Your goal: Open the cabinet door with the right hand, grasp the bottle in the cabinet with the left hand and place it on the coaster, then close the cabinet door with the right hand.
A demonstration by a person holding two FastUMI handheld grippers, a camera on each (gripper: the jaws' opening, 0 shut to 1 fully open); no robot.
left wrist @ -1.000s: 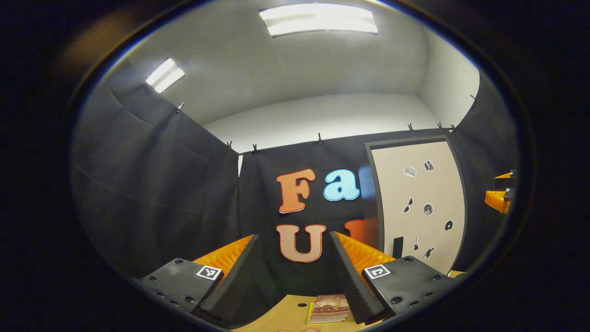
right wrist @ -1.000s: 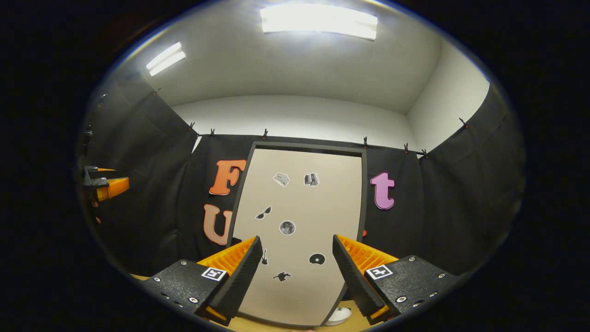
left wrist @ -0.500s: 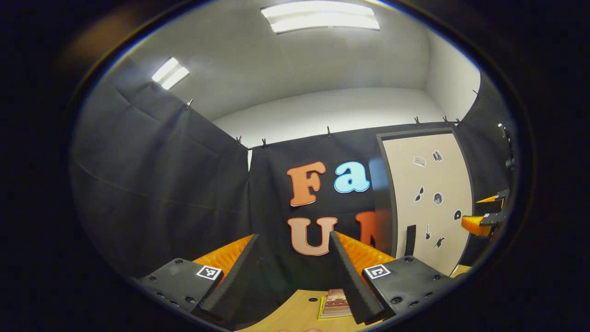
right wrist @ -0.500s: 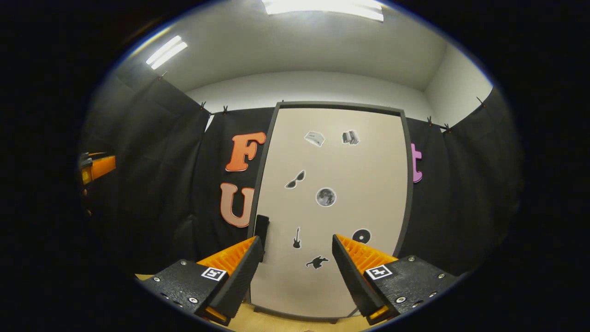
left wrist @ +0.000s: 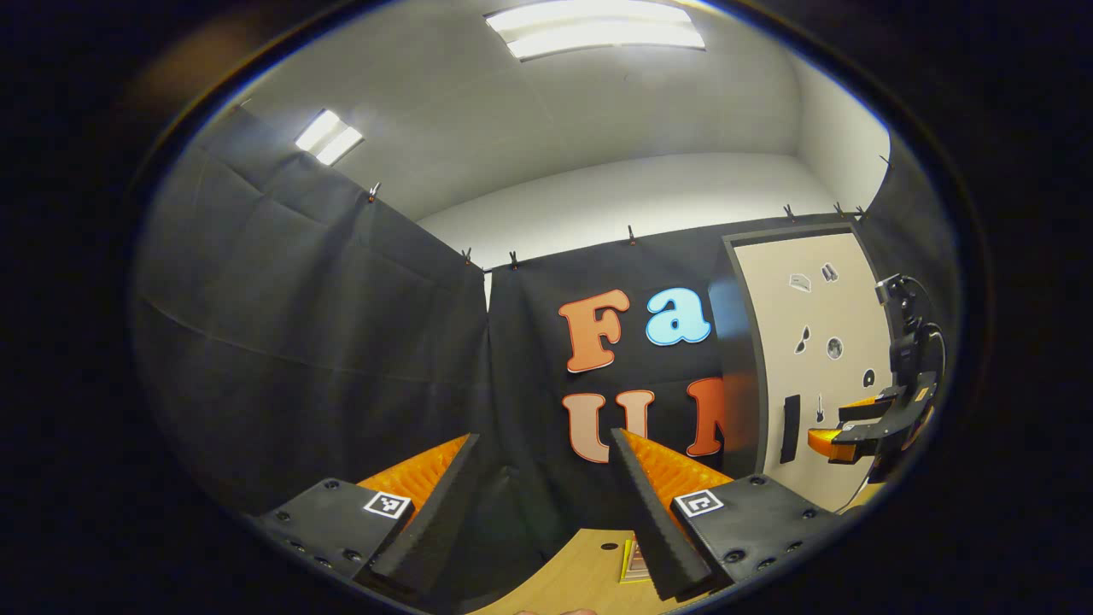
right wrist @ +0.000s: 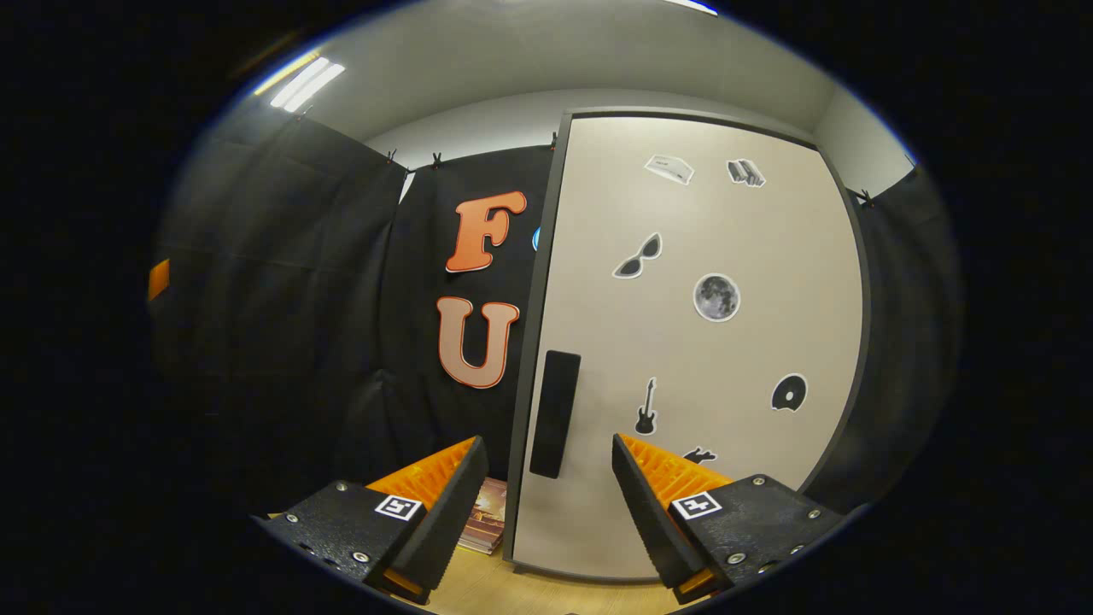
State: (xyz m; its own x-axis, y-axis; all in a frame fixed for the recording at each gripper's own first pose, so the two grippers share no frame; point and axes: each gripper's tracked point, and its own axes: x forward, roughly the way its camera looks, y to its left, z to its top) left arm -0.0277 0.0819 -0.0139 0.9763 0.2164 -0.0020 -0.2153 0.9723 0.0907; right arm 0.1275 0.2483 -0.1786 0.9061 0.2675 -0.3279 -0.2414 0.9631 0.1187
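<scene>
Cabinet door [right wrist: 683, 342] stands closed ahead of your right gripper [right wrist: 546, 504], whose fingers are spread with nothing between them; its dark handle [right wrist: 555, 414] sits at 12 o'clock just past the tips. Your left gripper [left wrist: 546, 504] is spread too, empty, facing the cloth wall. A book [right wrist: 485, 517], partly hidden, lies on the table [right wrist: 495, 589] at 11 o'clock.

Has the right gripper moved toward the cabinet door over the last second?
Yes. In the right gripper view the cabinet door now looms far larger, and its dark handle lies just ahead of the open right gripper, so it has closed in.
</scene>
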